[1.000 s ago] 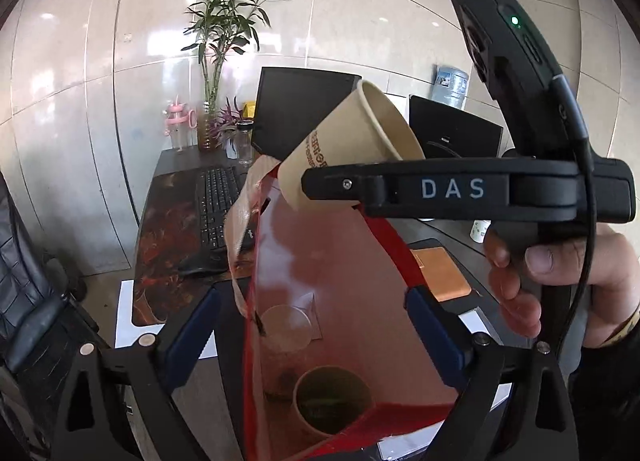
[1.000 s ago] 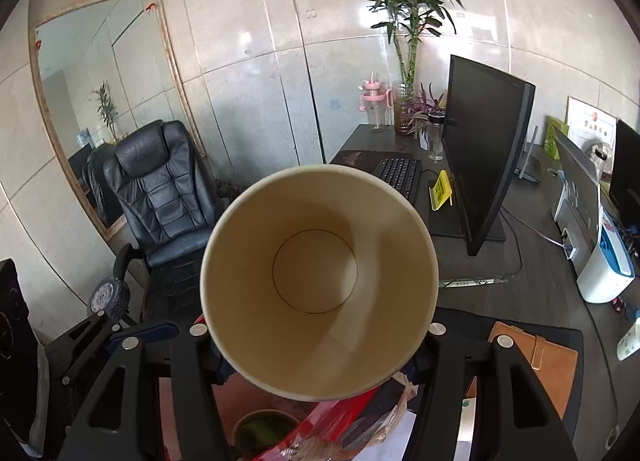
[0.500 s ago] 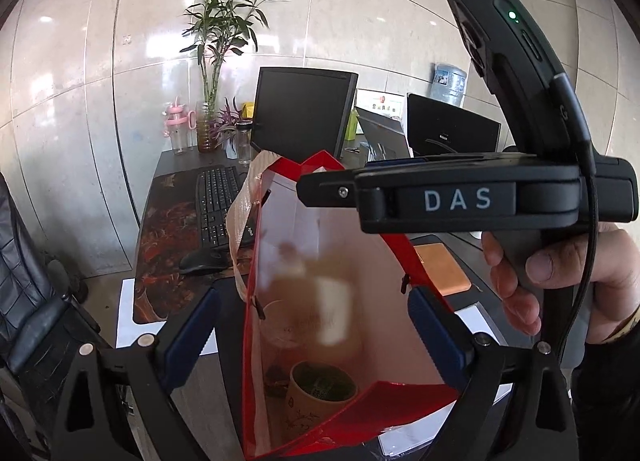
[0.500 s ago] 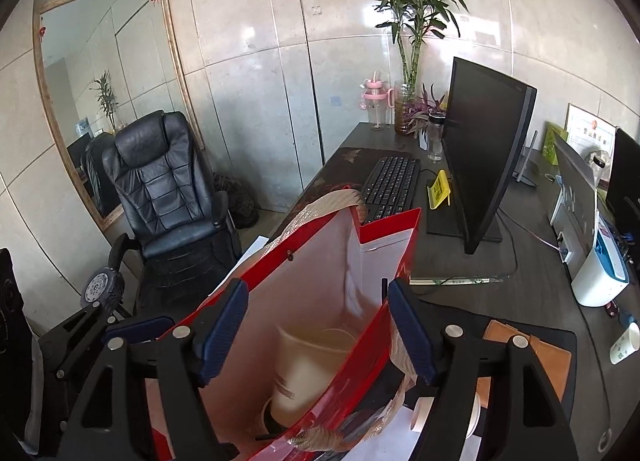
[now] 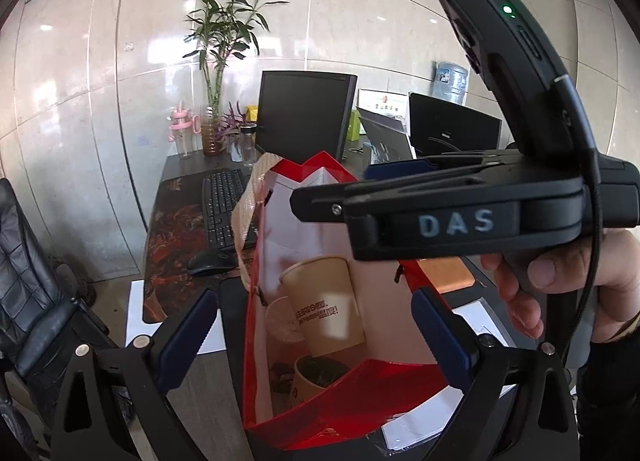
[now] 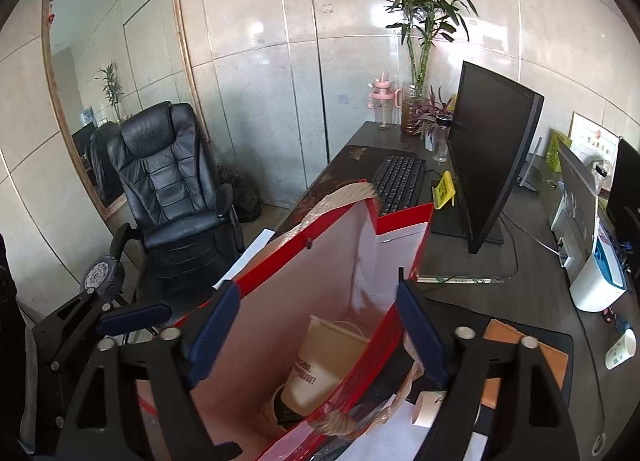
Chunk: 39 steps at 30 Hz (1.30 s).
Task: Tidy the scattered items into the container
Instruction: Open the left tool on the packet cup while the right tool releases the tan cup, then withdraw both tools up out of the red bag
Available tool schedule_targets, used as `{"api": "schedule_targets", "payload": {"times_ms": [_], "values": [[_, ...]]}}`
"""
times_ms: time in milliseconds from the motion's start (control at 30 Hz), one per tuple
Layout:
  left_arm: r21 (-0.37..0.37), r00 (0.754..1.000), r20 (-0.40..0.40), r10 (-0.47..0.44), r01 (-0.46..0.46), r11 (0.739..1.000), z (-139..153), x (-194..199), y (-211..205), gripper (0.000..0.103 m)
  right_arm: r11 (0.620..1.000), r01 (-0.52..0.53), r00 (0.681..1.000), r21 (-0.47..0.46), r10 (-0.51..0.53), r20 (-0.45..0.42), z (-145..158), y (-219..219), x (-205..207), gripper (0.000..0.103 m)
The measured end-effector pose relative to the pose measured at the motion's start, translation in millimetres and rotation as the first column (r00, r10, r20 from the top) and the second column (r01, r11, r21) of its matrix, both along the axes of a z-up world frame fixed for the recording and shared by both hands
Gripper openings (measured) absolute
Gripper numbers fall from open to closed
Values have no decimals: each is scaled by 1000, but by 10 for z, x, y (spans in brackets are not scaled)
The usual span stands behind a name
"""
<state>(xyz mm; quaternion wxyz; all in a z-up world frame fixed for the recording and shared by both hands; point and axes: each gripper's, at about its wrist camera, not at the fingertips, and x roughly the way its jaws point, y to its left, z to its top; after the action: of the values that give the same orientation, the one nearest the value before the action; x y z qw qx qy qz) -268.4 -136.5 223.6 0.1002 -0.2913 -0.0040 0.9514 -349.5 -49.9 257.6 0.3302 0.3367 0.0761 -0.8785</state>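
Left to right: black office chair [image 6: 172,185] by a tiled wall, dark desk [image 6: 480,289] carrying keyboard [image 6: 400,181], monitor [image 6: 488,149], bamboo plant [image 6: 420,33]. Red paper bag [image 6: 320,273] stands open on it, tan paper cup [image 5: 324,309] tilted inside over another cup [image 5: 316,375]. Left gripper [image 5: 312,325] and right gripper [image 6: 320,333] both spread wide, empty, straddling the bag.

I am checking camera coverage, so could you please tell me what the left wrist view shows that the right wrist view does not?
Only the left wrist view shows the right gripper from the side, the hand holding it and a black computer mouse. Only the right wrist view shows the black leather office chair and the wood-framed wall mirror. Both show the red paper gift bag with the tan paper cup inside.
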Motion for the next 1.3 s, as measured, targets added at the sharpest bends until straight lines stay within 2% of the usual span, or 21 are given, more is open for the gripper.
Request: {"api": "schedule_targets", "payload": {"times_ms": [133, 633, 800, 900, 1067, 1200, 1300], "values": [[6, 1000, 0, 11, -11, 1000, 4, 56, -46, 102, 1000, 9, 1000, 19, -9, -20, 30, -6, 64, 87], [15, 1000, -15, 17, -17, 1000, 52, 293, -54, 102, 1000, 23, 1000, -17, -23, -14, 52, 162, 327, 87], [-31, 999, -51, 6, -7, 1000, 134, 510, -16, 102, 1000, 10, 999, -13, -11, -32, 125, 306, 514, 87], [-63, 997, -73, 1, -5, 998, 163, 631, 16, 102, 999, 4, 999, -36, -6, -46, 197, 424, 649, 87], [-54, 996, -84, 20, -24, 998, 153, 880, 17, 102, 997, -13, 999, -71, 10, -46, 230, 679, 959, 87], [-39, 995, -98, -8, 4, 999, -8, 1263, 36, 103, 995, -8, 997, -103, 0, -77, 147, 1006, 1355, 89], [-24, 998, -68, -3, 1, 1000, -176, 1464, 79, 102, 991, 31, 999, -134, -37, -40, 20, 1183, 1583, 89]]}}
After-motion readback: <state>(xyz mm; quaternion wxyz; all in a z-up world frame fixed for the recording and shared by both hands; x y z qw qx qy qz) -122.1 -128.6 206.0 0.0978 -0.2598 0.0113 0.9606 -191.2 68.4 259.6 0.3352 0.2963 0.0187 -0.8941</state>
